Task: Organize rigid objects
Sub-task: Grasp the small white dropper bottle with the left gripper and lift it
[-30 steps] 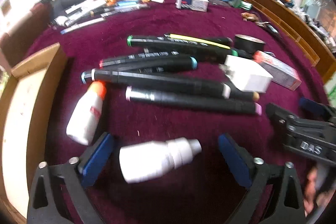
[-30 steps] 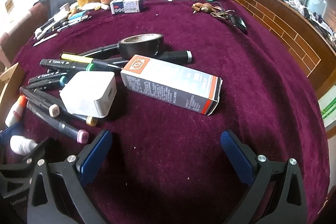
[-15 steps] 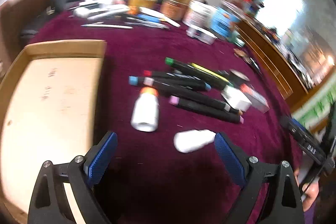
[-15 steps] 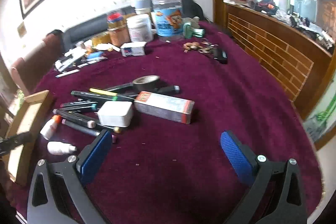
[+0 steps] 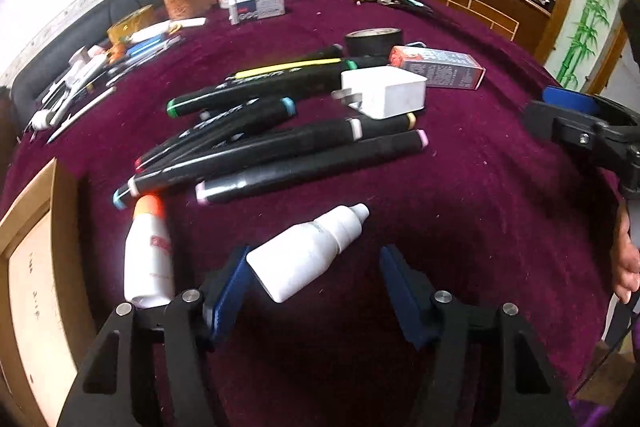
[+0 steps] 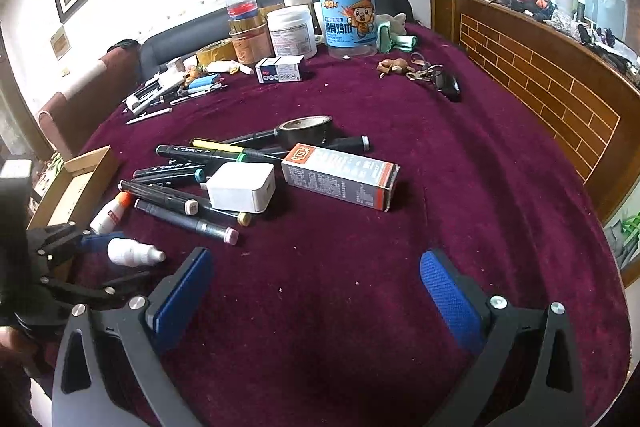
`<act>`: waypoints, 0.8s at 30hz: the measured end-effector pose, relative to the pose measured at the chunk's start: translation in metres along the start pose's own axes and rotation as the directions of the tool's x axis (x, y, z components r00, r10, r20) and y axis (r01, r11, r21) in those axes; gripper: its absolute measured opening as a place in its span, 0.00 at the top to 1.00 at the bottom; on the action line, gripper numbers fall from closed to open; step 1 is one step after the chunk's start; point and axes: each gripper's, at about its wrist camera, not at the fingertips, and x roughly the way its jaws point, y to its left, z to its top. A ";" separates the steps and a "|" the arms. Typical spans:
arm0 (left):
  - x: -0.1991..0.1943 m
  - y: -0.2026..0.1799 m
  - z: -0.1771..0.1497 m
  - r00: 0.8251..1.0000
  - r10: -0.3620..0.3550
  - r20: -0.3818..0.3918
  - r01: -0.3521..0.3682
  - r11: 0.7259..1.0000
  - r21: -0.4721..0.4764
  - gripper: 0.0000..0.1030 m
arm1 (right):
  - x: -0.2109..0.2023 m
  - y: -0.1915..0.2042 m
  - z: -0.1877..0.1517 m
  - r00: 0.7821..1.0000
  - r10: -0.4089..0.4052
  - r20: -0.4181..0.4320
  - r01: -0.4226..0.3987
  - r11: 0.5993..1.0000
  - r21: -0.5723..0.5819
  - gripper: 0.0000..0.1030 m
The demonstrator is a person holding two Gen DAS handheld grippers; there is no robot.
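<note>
A white dropper bottle point(image 5: 308, 259) lies on the maroon cloth between the pads of my left gripper point(image 5: 316, 287). The jaws are closing; the left pad sits at the bottle's base, while the right pad stands clear of it. Just to its left lies a white bottle with an orange cap point(image 5: 148, 255). Behind them, several black markers point(image 5: 280, 147) are piled beside a white charger point(image 5: 384, 93). My right gripper point(image 6: 316, 291) hangs open above bare cloth with nothing between its pads. From there the dropper bottle point(image 6: 132, 253) shows at the far left.
A cardboard tray point(image 5: 32, 267) sits at the table's left edge. A grey and orange box point(image 6: 340, 177) and a black tape roll point(image 6: 306, 129) lie behind the charger. Jars point(image 6: 348, 15), pens and keys point(image 6: 432, 75) crowd the far side. A wooden ledge runs along the right.
The left gripper swung off toward the tray, then came back over the dropper bottle with narrower jaws. The right gripper drew back and up, so its view is wider.
</note>
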 end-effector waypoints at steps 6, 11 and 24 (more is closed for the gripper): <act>0.002 0.008 0.012 0.997 -0.055 0.049 0.059 0.995 -0.075 0.34 | 0.007 0.009 0.000 0.999 0.023 -0.024 -0.024 1.000 -0.014 0.00; 0.006 -0.005 0.013 1.000 -0.015 0.009 0.015 1.000 -0.017 0.54 | 0.010 0.012 0.002 1.000 0.002 -0.026 -0.003 1.000 -0.024 0.00; -0.085 0.041 -0.042 0.979 -0.070 0.192 0.126 0.946 -0.298 0.54 | 0.017 0.060 0.014 0.992 0.099 -0.083 -0.114 0.971 -0.209 0.00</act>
